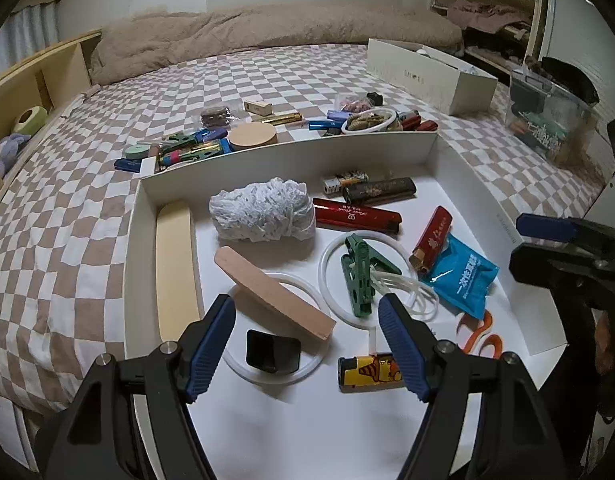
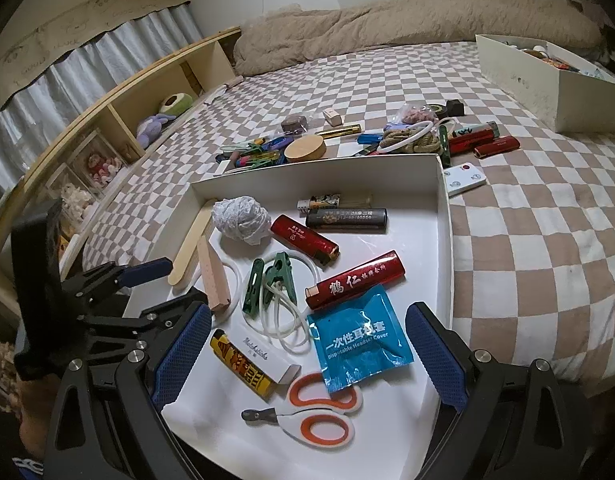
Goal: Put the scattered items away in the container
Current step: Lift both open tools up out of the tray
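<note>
While angled down over white box (image 1: 459,168), left tongs (image 1: 307,344) and right tongs (image 2: 307,360) gape, empty

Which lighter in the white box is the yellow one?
The yellow lighter with the cartoon picture, lying nearest the grippers beside the scissors. The other lighters in the white box are red or dark.
</note>
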A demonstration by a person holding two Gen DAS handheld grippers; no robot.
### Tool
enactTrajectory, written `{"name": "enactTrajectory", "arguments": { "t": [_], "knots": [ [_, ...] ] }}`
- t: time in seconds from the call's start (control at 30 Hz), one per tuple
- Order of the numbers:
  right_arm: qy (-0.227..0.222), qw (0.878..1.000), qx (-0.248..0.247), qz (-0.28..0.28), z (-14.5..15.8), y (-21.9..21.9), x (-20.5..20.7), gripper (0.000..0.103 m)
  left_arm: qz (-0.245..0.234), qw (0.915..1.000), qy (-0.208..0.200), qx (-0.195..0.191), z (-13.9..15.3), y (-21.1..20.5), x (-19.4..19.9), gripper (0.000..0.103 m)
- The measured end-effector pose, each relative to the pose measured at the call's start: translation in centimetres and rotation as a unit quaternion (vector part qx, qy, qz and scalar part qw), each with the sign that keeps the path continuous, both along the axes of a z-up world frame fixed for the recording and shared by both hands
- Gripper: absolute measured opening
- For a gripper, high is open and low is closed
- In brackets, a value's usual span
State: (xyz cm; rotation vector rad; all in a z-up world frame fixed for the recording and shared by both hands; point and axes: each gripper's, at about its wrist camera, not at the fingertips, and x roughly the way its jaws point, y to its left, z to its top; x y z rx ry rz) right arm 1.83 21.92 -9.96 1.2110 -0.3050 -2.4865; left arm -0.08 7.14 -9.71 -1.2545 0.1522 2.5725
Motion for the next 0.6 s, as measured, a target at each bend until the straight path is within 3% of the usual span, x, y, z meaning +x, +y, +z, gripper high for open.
{"name": "enactTrajectory", "arguments": {
  "t": [0.07,0.1,0.6],
  "knots": [
    [0.003,1.000,0.004,-0.003,0.1,0.0,0.2,0.098,0.002,1.0000,0.005,0.007,0.3,-0.2,0.2,0.099],
    [0.005,1.000,0.006,-0.004,0.2,0.0,0.2,0.098,0.003,0.9999,0.009,0.011,0.4,-0.3,0.3,0.101],
    [0.061,0.997,0.032,-0.042,3.5,0.6,1.8,0.098,0.029,0.9960,0.052,0.067,4.5,-1.7,2.0,0.101]
  ]
}}
